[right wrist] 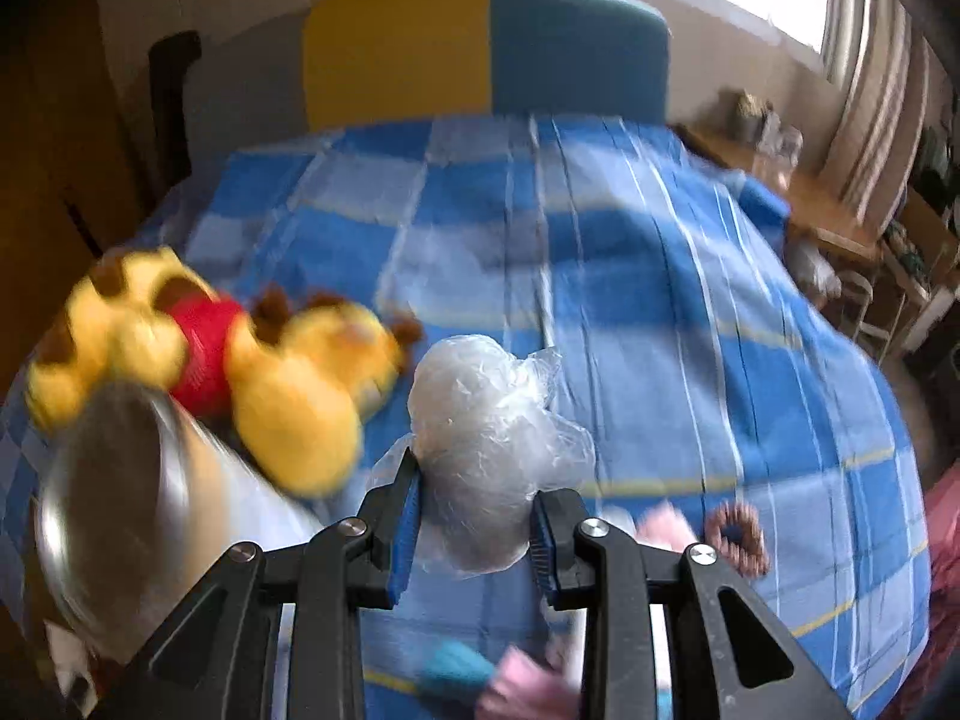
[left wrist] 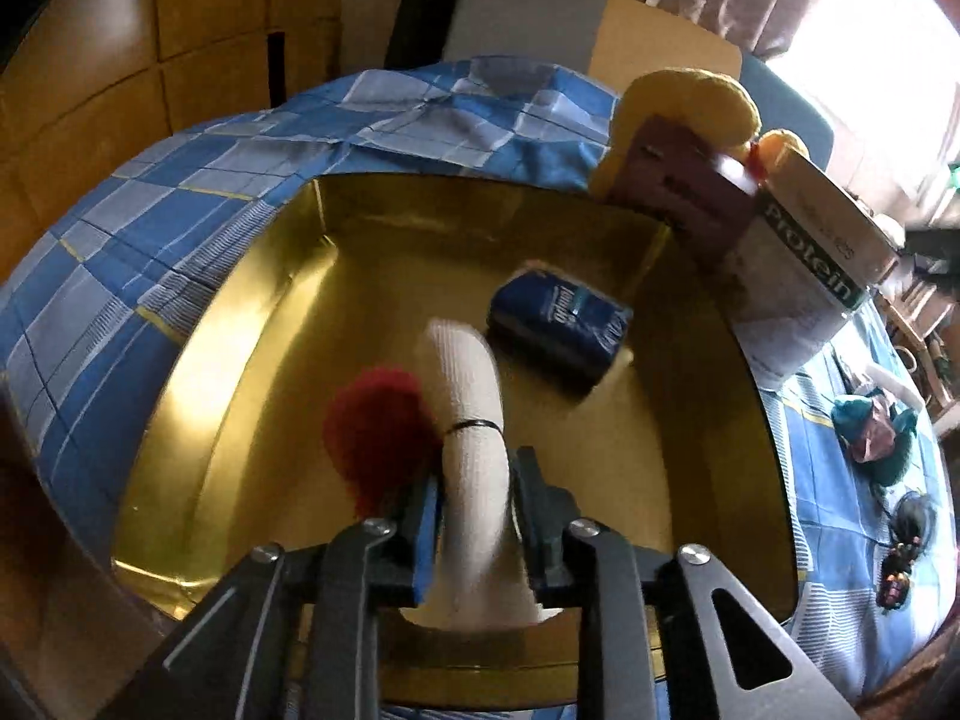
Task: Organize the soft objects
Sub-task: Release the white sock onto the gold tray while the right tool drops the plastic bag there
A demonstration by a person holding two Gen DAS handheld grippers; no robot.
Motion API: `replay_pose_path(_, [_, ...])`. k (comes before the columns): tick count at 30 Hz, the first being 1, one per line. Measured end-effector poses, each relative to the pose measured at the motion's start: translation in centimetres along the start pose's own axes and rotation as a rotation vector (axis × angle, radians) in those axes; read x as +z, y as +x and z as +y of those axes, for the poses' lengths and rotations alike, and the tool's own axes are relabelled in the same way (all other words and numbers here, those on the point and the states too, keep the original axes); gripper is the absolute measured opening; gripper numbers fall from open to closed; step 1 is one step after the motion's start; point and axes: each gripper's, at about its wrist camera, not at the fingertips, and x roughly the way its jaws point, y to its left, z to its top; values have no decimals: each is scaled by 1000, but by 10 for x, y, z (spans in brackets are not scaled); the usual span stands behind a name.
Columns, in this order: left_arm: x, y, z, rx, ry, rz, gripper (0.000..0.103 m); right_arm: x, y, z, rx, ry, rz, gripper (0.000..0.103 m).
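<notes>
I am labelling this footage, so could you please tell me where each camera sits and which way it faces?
Left wrist: on the left hand-held gripper, looking steeply down into a gold box; its fingers flank a white sock.
Right wrist: on the right hand-held gripper, facing along the bed to the headboard; its fingers clasp a plastic bag.
Shared: blue checked bedspread, yellow plush toy.
</notes>
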Motion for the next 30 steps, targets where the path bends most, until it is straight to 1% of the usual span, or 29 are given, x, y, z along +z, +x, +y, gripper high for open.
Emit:
replay_pose_path(1, [-1,-2,3,-3,-3,-4,33,9,-3,10,-1,-11,-17,31])
replay_pose_path(3, [1,-3,8,-19,-16,-4,44,29,-10,33,6,-38,-49,31])
replay_pose_path(6, [3,-8,12,-16,-14,-18,45,50,-21,71,32,-92,-92,31])
replay_pose_path(8, [4,-11,13,-14,-8,-30,45,58,-29,100,77,-140,-116,31])
replay_pose_path(11, [6,-16,16,-11,-11,-48,52,55,-42,146,183,-231,-139,31])
replay_pose_path(15, [8,-21,24,-3,-33,-64,52,24,-59,199,321,-372,-143,31])
replay_pose_path(17, [9,-23,28,0,-46,-68,52,2,-66,220,377,-435,-135,31])
replay_pose_path(18, [9,-24,29,2,-50,-70,52,-4,-67,227,397,-452,-129,31])
replay_pose_path(20, [9,-27,32,13,-54,-81,53,-28,-71,241,436,-502,-114,31])
replay_pose_path(23, [8,-32,37,31,-63,-94,61,-58,-72,256,476,-560,-78,31])
replay_pose_path(27, [7,-39,44,70,-78,-107,62,-103,-65,267,479,-618,-8,31])
replay_pose_path(30, [7,-44,48,90,-86,-107,63,-137,-53,270,451,-651,44,31])
